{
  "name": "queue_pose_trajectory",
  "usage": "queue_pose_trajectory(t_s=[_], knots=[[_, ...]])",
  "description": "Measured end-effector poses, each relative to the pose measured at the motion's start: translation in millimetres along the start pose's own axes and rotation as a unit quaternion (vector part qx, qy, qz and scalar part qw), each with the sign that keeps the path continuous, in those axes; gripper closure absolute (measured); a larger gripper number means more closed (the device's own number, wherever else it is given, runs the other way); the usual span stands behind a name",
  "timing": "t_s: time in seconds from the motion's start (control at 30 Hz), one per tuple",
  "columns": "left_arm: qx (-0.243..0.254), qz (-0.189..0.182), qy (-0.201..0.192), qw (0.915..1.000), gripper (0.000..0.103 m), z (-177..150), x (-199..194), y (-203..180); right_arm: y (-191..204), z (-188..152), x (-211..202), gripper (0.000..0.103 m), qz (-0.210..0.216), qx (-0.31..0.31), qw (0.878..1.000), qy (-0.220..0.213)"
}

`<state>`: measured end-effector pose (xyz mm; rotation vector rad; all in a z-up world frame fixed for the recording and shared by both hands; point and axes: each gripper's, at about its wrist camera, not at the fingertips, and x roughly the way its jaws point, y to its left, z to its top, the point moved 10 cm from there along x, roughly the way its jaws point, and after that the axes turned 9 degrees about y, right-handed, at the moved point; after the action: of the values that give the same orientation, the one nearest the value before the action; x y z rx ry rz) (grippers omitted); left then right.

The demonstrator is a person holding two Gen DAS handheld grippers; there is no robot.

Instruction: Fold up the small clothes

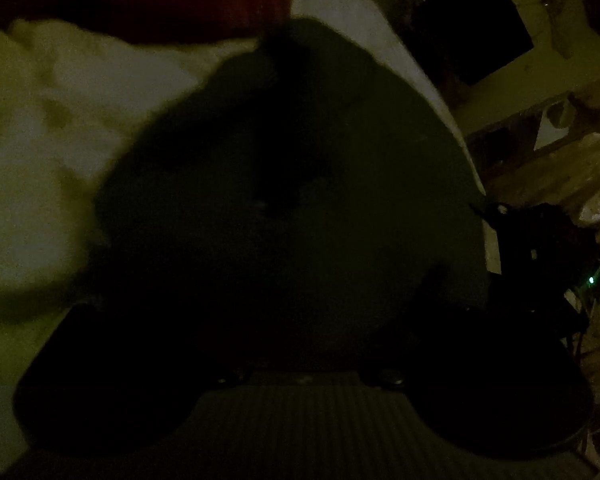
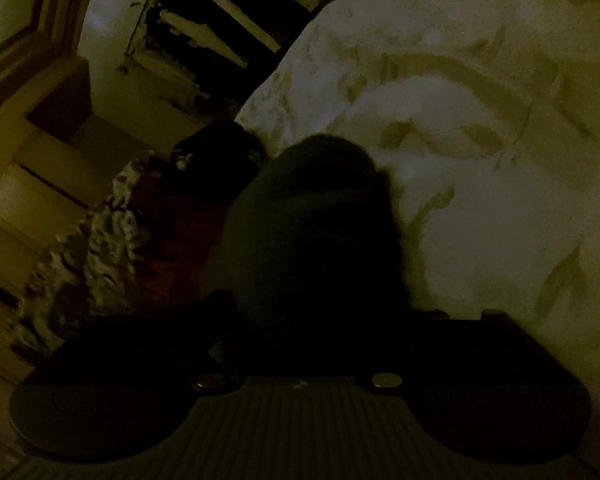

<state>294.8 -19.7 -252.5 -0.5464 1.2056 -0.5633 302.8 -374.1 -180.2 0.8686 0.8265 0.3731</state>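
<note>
The scene is very dark. A dark green garment (image 1: 300, 168) lies spread on a white patterned bedspread (image 1: 40, 140) and fills the middle of the left wrist view. My left gripper (image 1: 260, 296) hangs low over its near edge; its fingers merge into the darkness, so I cannot tell their state. In the right wrist view the same garment (image 2: 312, 220) is a dark mound just ahead. My right gripper (image 2: 312, 320) stands open, its fingers spread wide to either side of the garment's near edge, with the right finger (image 2: 496, 320) over bare bedspread (image 2: 480, 160).
The bed's edge runs along the garment's right side in the left wrist view, beside a dark device with a green light (image 1: 540, 264). The right wrist view shows dark red cloth (image 2: 172, 240) and mottled fabric (image 2: 96, 240) at the left, with furniture (image 2: 40, 140) beyond.
</note>
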Motion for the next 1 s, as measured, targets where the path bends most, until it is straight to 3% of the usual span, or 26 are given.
queue_pose_trajectory(t_s=[0.07, 0.13, 0.27, 0.5, 0.57, 0.63, 0.7, 0.9, 1.0], knots=[[-0.001, 0.023, -0.023, 0.9995, 0.0, -4.6, -15.9, 9.1, -2.9, -3.3, -6.1, 0.0, -0.014, -0.008, 1.0, -0.012], [-0.01, 0.017, -0.04, 0.999, 0.0, -6.1, -22.2, 15.5, -6.2, -11.0, -11.2, 0.0, -0.026, -0.003, 1.0, -0.013], [-0.012, -0.02, -0.003, 0.9997, 0.0, 2.5, 4.2, 1.8, -5.1, -30.9, -12.4, 0.0, -0.008, 0.0, 1.0, 0.006], [0.0, -0.051, 0.018, 0.9985, 0.002, 28.7, 44.1, -16.8, -5.7, -18.7, 19.4, 0.0, 0.048, 0.028, 0.998, 0.03], [-0.005, -0.055, 0.013, 0.9984, 0.012, 31.7, 45.3, -15.5, -2.5, -17.6, 32.5, 0.0, 0.058, 0.02, 0.997, 0.04], [-0.003, -0.052, 0.0, 0.9987, 0.033, 33.7, 42.7, -15.2, 0.7, -17.0, 40.4, 0.0, 0.058, 0.004, 0.998, 0.028], [0.0, -0.049, -0.018, 0.9986, 0.042, 34.6, 37.8, -15.5, 2.5, -17.6, 40.3, 0.0, 0.06, -0.008, 0.998, 0.014], [0.053, -0.014, -0.053, 0.997, 0.055, 23.6, 13.2, -41.2, 7.0, -22.9, 21.1, 0.006, 0.071, 0.018, 0.997, -0.021], [0.06, -0.022, -0.066, 0.9958, 0.062, 17.5, -11.4, -56.5, 14.4, -24.5, 4.8, 0.007, 0.076, 0.03, 0.996, -0.04]])
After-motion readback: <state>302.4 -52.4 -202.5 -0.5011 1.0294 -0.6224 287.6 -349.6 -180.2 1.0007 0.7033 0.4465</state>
